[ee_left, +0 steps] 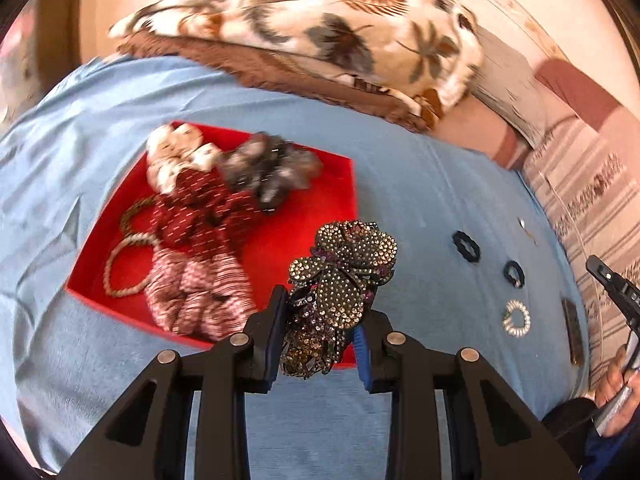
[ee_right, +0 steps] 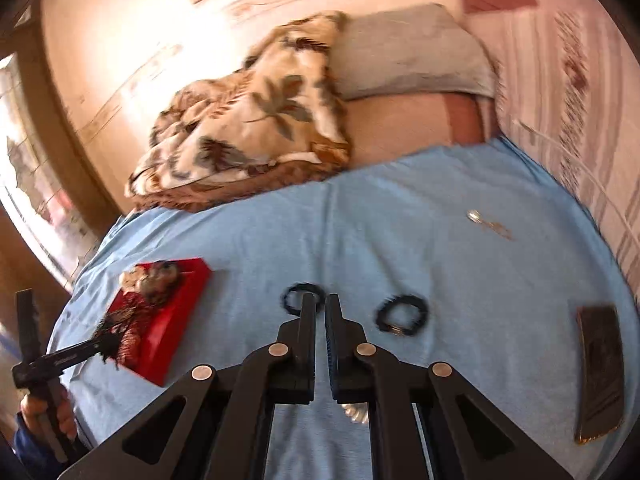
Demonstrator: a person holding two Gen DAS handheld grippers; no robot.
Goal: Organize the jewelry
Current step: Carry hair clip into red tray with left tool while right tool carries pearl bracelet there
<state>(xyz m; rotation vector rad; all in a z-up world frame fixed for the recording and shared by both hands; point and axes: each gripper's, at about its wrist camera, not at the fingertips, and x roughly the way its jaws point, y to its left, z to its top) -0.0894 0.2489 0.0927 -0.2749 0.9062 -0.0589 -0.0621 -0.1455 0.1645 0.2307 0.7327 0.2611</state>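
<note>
My left gripper (ee_left: pixel 320 320) is shut on a rhinestone flower hair clip (ee_left: pixel 344 276) and holds it above the near right corner of a red tray (ee_left: pixel 332 176). The tray holds several scrunchies (ee_left: pixel 196 208) and a bead bracelet (ee_left: pixel 116 268). Two black hair ties (ee_left: pixel 466 246) (ee_left: pixel 514 274) and a sparkly ring piece (ee_left: pixel 516 318) lie on the blue cloth (ee_left: pixel 420 184) to the right. My right gripper (ee_right: pixel 320 308) is shut and empty, low over the cloth, its tips at one black hair tie (ee_right: pixel 294 298); the other tie (ee_right: pixel 402 314) lies to its right. The tray (ee_right: pixel 176 320) shows at the left.
A leaf-patterned blanket (ee_left: pixel 312 28) and a grey pillow (ee_right: pixel 408 52) lie behind the cloth. A dark flat case (ee_right: pixel 600 368) sits at the cloth's right edge. A small silver piece with a chain (ee_right: pixel 486 222) lies farther back on the cloth. A striped fabric (ee_left: pixel 592 200) borders the right.
</note>
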